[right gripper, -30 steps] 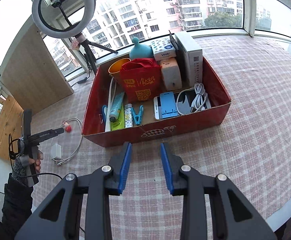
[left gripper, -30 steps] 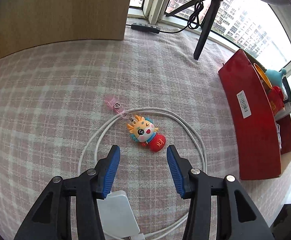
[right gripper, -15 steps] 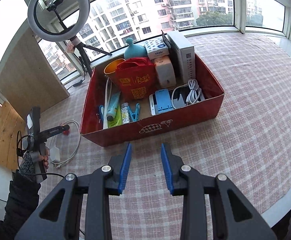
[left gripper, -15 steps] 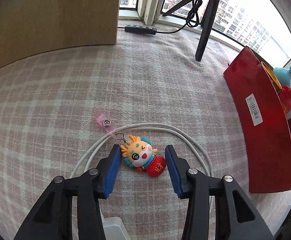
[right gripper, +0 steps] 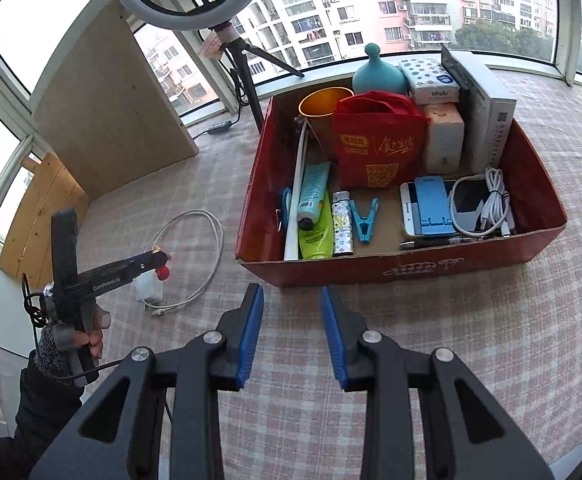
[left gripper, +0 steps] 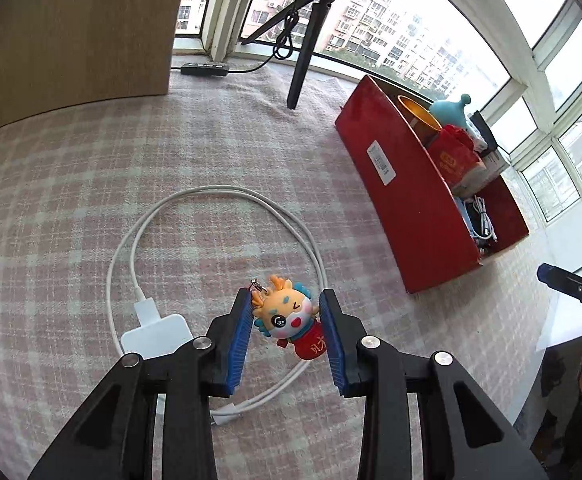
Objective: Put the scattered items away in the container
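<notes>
Nearest to me, my left hand-held gripper (left gripper: 285, 330) is clamped on the dragon keychain (left gripper: 289, 322), its blue pads pressing the toy's head and red body from both sides. From the right wrist view the toy appears lifted clear of the tabletop (left gripper: 91, 208). Its metal clip sticks out past the left pad, and I cannot tell where the pink strap has gone.

My right hand-held gripper (right gripper: 291, 332) has its jaws apart with nothing between them, hovering just in front of the near wall of the red box (right gripper: 403, 270).

Under and around the toy lie the white charger (left gripper: 157, 334) and its looped cable (left gripper: 219, 192), not yet tidied.

Further off, to the right, is the box, already crowded. I judge the carry comes next: I would keep the squeeze steady, since the rounded toy could twist out, and rise enough to clear the wall. The bare cardboard patch beside the blue clip (right gripper: 365, 220) looks like the best drop spot, and I would let go low to avoid a bounce.
</notes>
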